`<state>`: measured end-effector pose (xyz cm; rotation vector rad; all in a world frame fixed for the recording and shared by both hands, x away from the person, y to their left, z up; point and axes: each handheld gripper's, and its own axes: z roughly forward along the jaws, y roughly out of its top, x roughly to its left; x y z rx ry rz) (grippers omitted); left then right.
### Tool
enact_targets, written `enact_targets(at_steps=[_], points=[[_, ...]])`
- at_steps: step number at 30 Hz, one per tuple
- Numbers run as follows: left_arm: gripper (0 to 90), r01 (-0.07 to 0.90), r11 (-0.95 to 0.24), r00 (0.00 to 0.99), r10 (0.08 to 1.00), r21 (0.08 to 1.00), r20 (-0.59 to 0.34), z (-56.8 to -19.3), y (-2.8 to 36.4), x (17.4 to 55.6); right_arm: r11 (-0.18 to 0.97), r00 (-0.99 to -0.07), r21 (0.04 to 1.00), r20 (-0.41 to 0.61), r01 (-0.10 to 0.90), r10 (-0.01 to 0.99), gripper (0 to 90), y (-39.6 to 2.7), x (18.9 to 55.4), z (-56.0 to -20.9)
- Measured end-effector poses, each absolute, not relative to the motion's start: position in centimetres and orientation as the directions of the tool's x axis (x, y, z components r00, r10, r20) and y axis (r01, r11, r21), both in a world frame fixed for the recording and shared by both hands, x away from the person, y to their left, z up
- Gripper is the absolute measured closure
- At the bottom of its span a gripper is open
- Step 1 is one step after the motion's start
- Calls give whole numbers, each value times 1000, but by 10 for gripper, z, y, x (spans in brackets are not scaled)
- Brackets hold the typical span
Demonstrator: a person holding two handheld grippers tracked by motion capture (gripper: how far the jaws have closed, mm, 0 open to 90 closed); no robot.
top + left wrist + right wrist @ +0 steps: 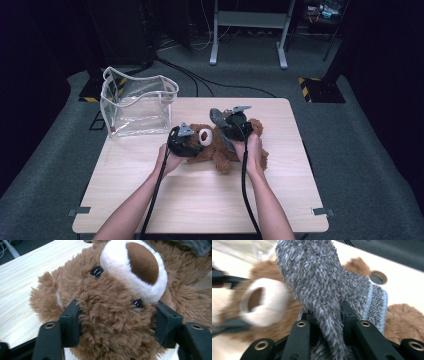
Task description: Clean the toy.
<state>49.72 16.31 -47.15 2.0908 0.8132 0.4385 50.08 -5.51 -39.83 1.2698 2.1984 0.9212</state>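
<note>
1. Both black fingers [71, 322] of the left gripper [117, 323] press into the fluffy brown plush bear [105, 315], clamping its head just below the white muzzle.
2. Right gripper [329, 322] fingers pinch a shaggy grey knitted scarf [317, 282] lying across the bear's body.
3. Bear and scarf rest near the middle of the pale wooden table [200, 200], between both hands.
4. At the table's far left corner stands a clear plastic bag [137, 105]; grey carpet [360, 150] and cables surround it.
</note>
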Motion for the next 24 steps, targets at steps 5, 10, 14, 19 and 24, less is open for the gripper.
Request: enact_targets(at_steps=[5,10,14,19,24], points=[[404,428,-437,722,692,791,-8,-469,164,500,445,-515,685,-118,577,849,751,-38,495,-407],[403,437,-418,713,701,796,-24,-469,163,502,393,-458,692,-101,605,883,754,-59,502,-410],[400,450,-420,713,700,788,-34,-468,164,504,363,-408,692,-108,624,907,755,-82,499,-407],[395,459,-417,711,702,784,-43,-468,165,507,310,-337,686,-99,658,936,756,-118,499,-414],[386,464,-424,710,703,778,-40,-468,165,508,268,-304,682,-70,680,950,755,-135,498,-421]])
